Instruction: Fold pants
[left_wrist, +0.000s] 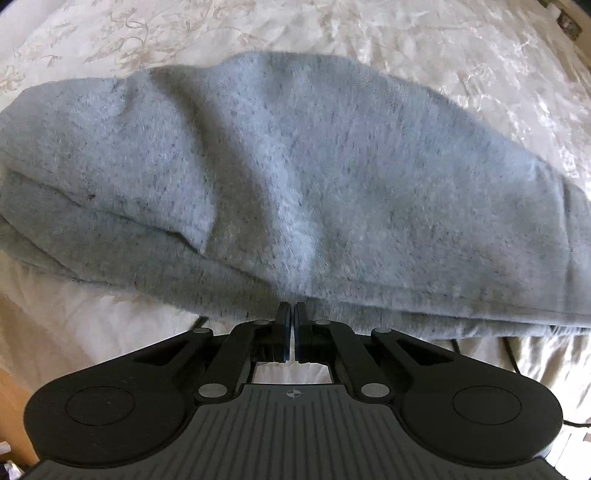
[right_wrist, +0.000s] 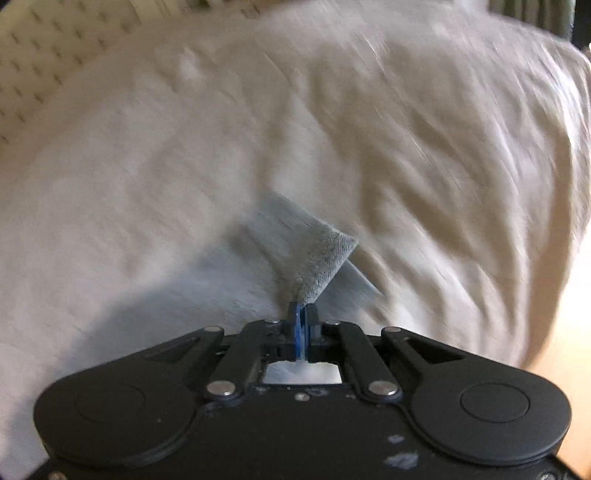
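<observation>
The grey fleece pants (left_wrist: 280, 184) lie in a wide folded bundle across the cream bedspread (left_wrist: 424, 48) in the left wrist view. My left gripper (left_wrist: 294, 308) is shut on the near edge of the pants, at the middle of that edge. In the right wrist view, my right gripper (right_wrist: 303, 308) is shut on a grey corner of the pants (right_wrist: 321, 254), which stands up from the fingertips above the white bedding (right_wrist: 147, 166). That view is motion-blurred.
The cream patterned bedspread extends beyond the pants. A wooden edge (left_wrist: 14, 417) shows at the lower left. A dark cable (left_wrist: 513, 354) lies at the lower right. A patterned pillow or headboard (right_wrist: 44, 55) sits at the far left of the right view.
</observation>
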